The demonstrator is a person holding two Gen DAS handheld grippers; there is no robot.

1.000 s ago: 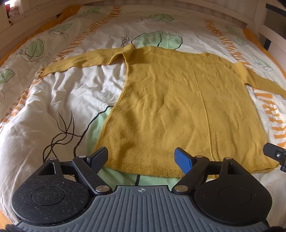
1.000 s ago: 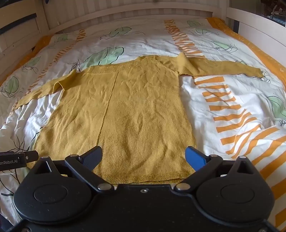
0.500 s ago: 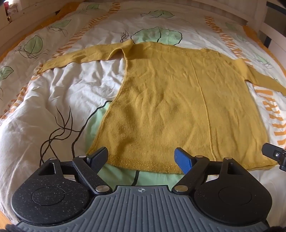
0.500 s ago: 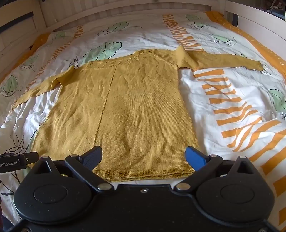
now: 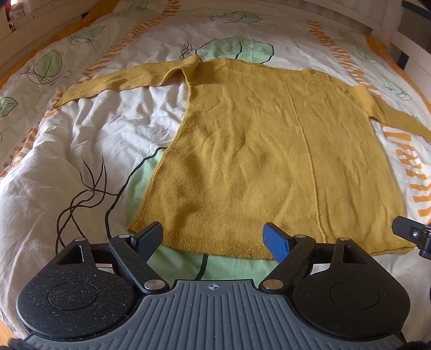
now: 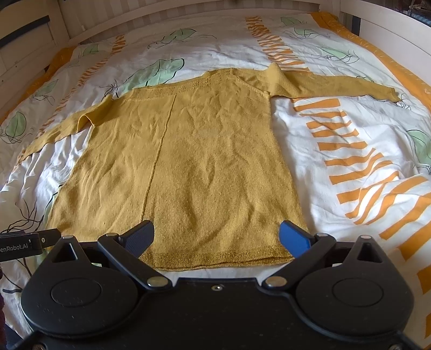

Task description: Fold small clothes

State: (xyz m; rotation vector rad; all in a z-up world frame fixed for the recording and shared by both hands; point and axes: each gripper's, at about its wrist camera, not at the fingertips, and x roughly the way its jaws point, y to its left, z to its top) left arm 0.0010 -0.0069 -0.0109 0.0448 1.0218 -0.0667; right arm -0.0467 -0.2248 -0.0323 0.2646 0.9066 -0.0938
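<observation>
A mustard-yellow knitted sweater lies flat on the bed, both sleeves spread sideways, its hem nearest me. My left gripper hovers open over the hem's left half, nothing between its fingers. My right gripper stands open over the hem's right half, also empty. The left sleeve reaches toward the left bed edge, and the right sleeve runs out to the right. A part of the other gripper shows at each view's side edge.
The sweater rests on a white duvet printed with green leaves and orange stripes. A pale wooden bed frame encloses the far end and both sides. Bare duvet lies left and right of the sweater.
Both views have edged forward and tipped down slightly, so the sweater sits a little lower and closer in frame. The jaws stay equally wide and the sweater has not moved.
</observation>
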